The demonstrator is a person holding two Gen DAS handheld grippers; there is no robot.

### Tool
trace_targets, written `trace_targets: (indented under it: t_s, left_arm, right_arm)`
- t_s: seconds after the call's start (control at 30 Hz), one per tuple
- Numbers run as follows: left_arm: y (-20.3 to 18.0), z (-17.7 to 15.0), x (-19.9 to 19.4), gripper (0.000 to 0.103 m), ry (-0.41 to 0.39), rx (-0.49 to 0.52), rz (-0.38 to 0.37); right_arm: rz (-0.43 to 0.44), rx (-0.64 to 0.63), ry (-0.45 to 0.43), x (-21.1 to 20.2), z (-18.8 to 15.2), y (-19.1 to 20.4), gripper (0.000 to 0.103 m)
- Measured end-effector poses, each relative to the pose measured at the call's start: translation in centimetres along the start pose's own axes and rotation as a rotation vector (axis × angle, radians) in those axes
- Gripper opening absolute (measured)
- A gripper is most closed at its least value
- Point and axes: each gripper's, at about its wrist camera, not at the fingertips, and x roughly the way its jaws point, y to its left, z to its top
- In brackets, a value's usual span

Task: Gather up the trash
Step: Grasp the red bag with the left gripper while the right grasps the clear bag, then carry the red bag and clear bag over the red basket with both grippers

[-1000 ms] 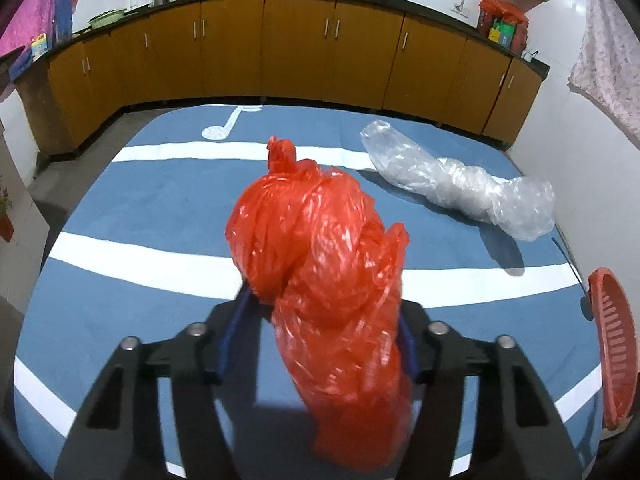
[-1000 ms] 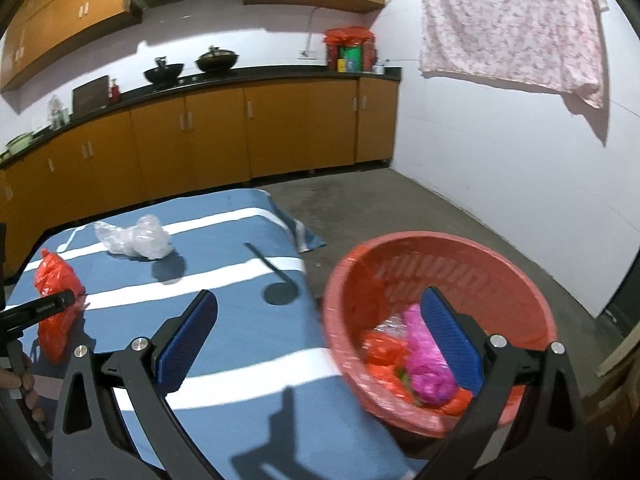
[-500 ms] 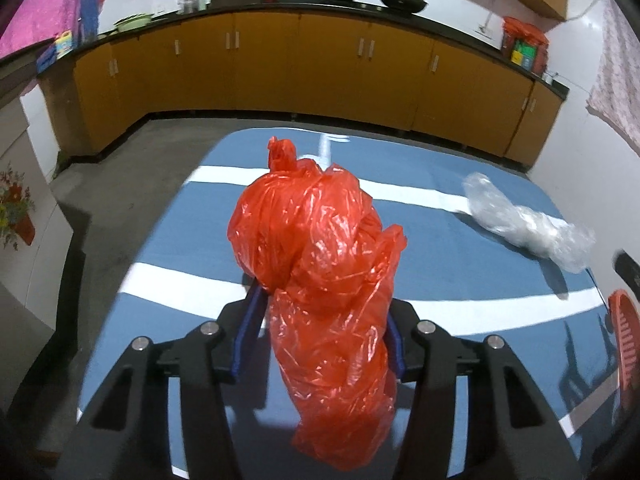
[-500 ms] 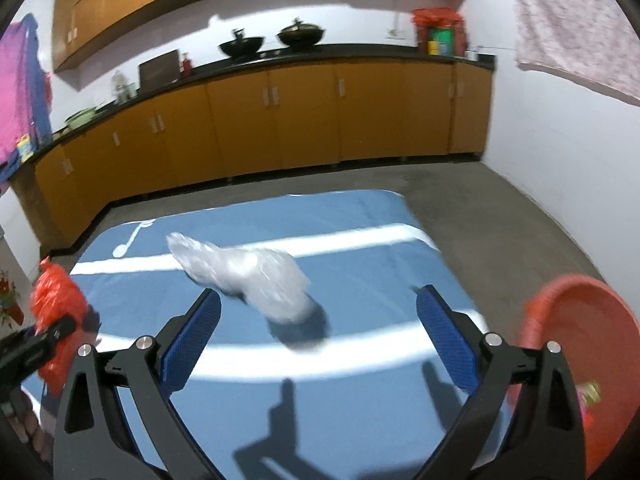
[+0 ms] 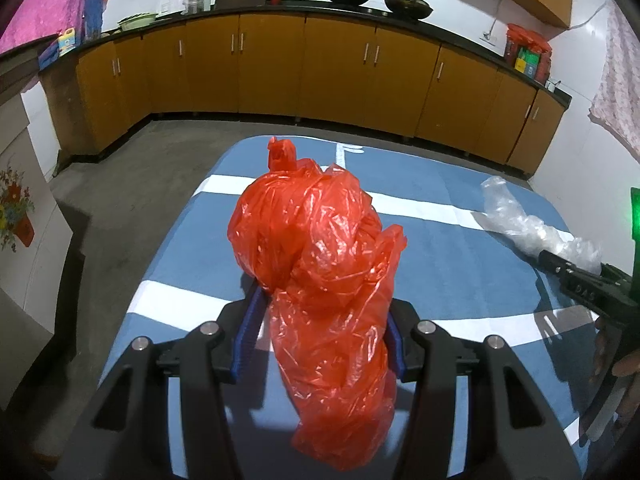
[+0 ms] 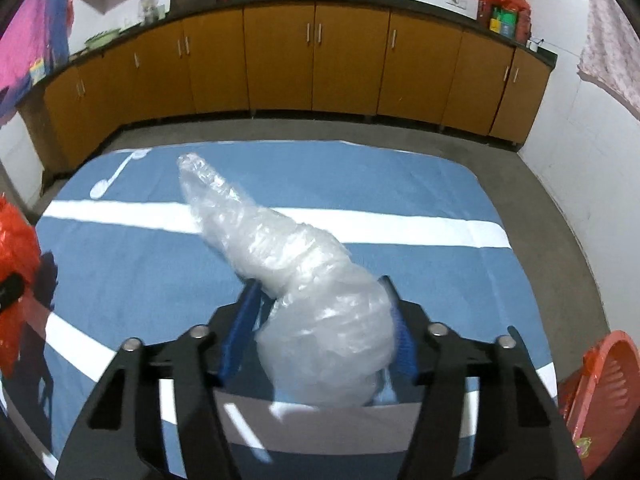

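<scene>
My left gripper [image 5: 320,332] is shut on a crumpled red plastic bag [image 5: 320,272] and holds it above the blue striped table [image 5: 440,264]. The red bag also shows at the left edge of the right wrist view [image 6: 16,248]. My right gripper [image 6: 320,328] has its blue pads [image 6: 240,332] closed around a clear crumpled plastic bag [image 6: 304,280] that lies on the table [image 6: 120,264]. The clear bag also shows at the right of the left wrist view [image 5: 532,228], with the right gripper's body [image 5: 588,288] by it.
A red basket [image 6: 596,396] with trash in it stands on the floor off the table's right edge. Orange kitchen cabinets [image 6: 320,56] run along the back wall. Concrete floor surrounds the table.
My right gripper swung left from the red basket to the clear bag and closed around it. My left gripper kept hold of the red bag while its view turned left.
</scene>
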Motion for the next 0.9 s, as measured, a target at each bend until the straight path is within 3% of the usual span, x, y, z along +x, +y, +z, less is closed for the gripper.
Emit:
trace_targets:
  t_s: [0.1,0.23,0.9]
  left_arm:
    - [-0.3,-0.1,-0.2,0.051,0.0,0.004,-0.009]
    - [-0.5,-0.2,-0.5,0.051,-0.002,0.02,-0.017]
    - [-6.5,-1.4,-5.1,0.051,-0.032,0.125,-0.143]
  right_arm:
    - [0.002,-0.001,0.007,-0.5,-0.4,-0.2,0.041]
    - [-0.005,0.018,0.001,-1.9,-1.5,-0.9,0.034]
    - [-0.071,0.174,-0.063,-12.6,-8.9,-7.4,0.031]
